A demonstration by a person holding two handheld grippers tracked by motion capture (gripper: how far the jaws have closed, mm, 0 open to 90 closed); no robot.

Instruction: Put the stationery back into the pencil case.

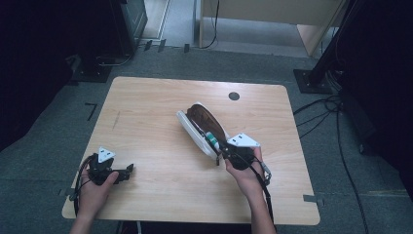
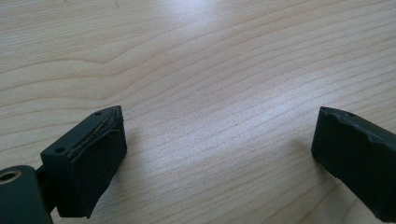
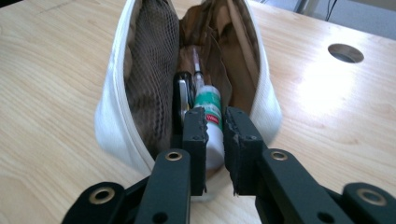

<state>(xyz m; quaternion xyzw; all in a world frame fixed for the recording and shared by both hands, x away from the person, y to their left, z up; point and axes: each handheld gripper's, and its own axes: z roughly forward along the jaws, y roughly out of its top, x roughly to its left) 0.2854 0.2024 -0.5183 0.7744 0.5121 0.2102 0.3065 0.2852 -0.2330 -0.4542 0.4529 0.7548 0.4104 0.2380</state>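
A white zip pouch (image 1: 191, 129) with a brown lining lies open near the middle of the wooden table (image 1: 146, 107). In the right gripper view the pouch (image 3: 112, 116) gapes toward me, with a pen, a dark item and a white tube with a green cap (image 3: 208, 100) inside. My right gripper (image 3: 215, 119) sits at the pouch's near end, its pads closed on the lower part of that tube (image 1: 212, 140). My left gripper (image 1: 129, 170) rests low at the table's front left. Its jaws stand wide apart over bare wood (image 2: 219, 126) with nothing between them.
A round cable hole (image 1: 234, 96) sits in the table's far right part, beyond the pouch. Cables (image 1: 336, 122) trail on the carpet to the right, and a stand base (image 1: 311, 80) stands off the far right corner. A dark cabinet stands at the back left.
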